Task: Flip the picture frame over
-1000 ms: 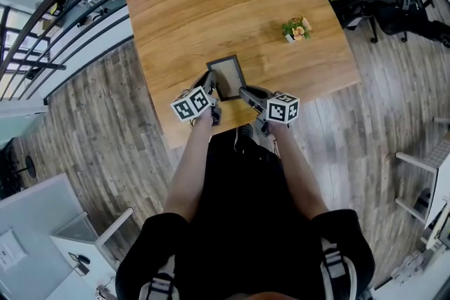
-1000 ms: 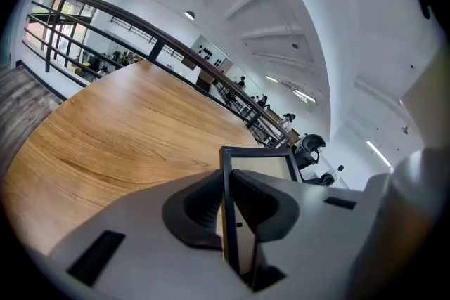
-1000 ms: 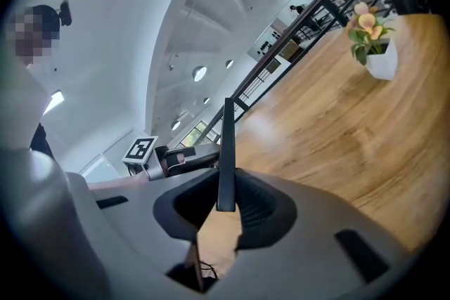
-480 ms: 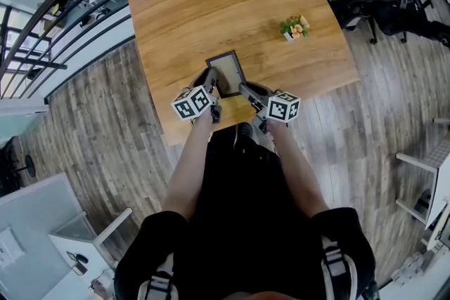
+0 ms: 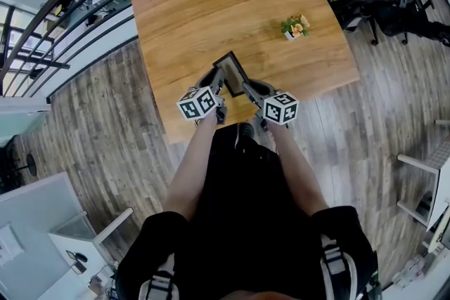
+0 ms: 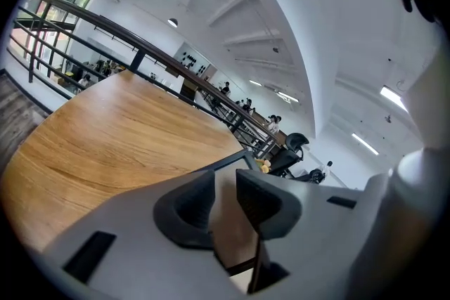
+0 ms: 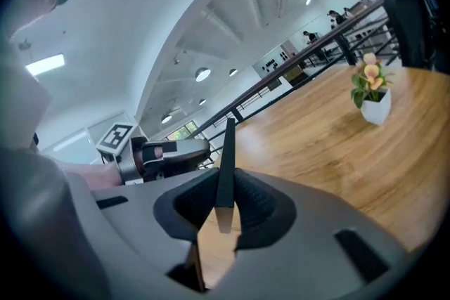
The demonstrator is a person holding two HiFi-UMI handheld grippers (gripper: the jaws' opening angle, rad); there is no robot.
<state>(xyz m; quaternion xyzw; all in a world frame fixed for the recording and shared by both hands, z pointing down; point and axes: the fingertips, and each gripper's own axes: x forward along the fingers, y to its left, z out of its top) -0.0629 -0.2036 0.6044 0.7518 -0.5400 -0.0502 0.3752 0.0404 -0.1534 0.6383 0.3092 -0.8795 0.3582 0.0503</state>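
The right tool (image 7: pixel 223 206) is clamped on the dark edge of the picture frame (image 7: pixel 226 158), with a pad pressed to either side. The left tool (image 6: pixel 225 201) has just been opening its jaws. The frame's tan face shows in the gap, and the pads are not pressing it. The frame is tipped up on edge between both tools, over the near part of the desk (image 5: pixel 211 3). A small flower pot (image 5: pixel 296 28) sits well apart.
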